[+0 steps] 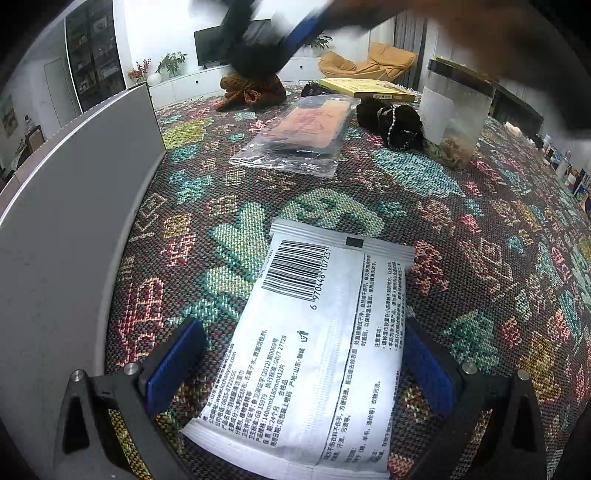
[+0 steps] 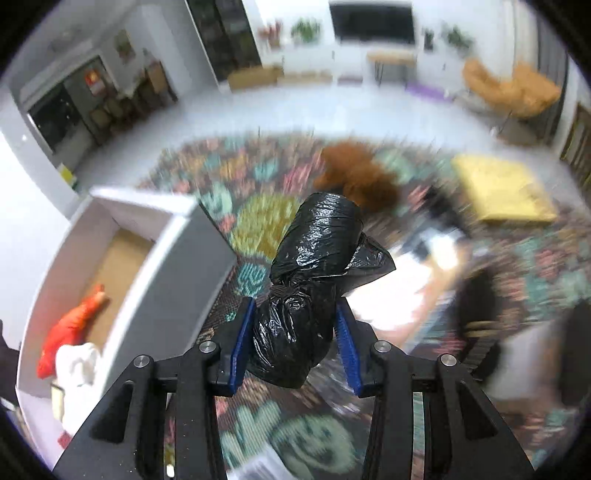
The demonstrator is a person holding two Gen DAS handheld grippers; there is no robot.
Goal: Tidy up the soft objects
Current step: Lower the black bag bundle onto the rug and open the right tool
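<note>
A white wet-wipe packet (image 1: 317, 332) lies barcode side up on the patterned tablecloth. My left gripper (image 1: 299, 365) stands open just above it, one blue pad on each side and neither pressing it. My right gripper (image 2: 295, 343) is shut on a crumpled black plastic bag bundle (image 2: 310, 266), held in the air over the table. In the left wrist view that gripper is a blur at the top (image 1: 280, 33). A white box (image 2: 177, 258) stands at the left, with an orange-red soft item (image 2: 70, 325) and a white cloth (image 2: 77, 362) inside.
The box wall (image 1: 74, 221) rises close on the left. A brown knitted piece (image 1: 253, 88), a clear bag with an orange item (image 1: 306, 129), black fuzzy scrunchies (image 1: 391, 122), a clear lidded jar (image 1: 458, 110) and a yellow book (image 1: 369, 90) lie farther back.
</note>
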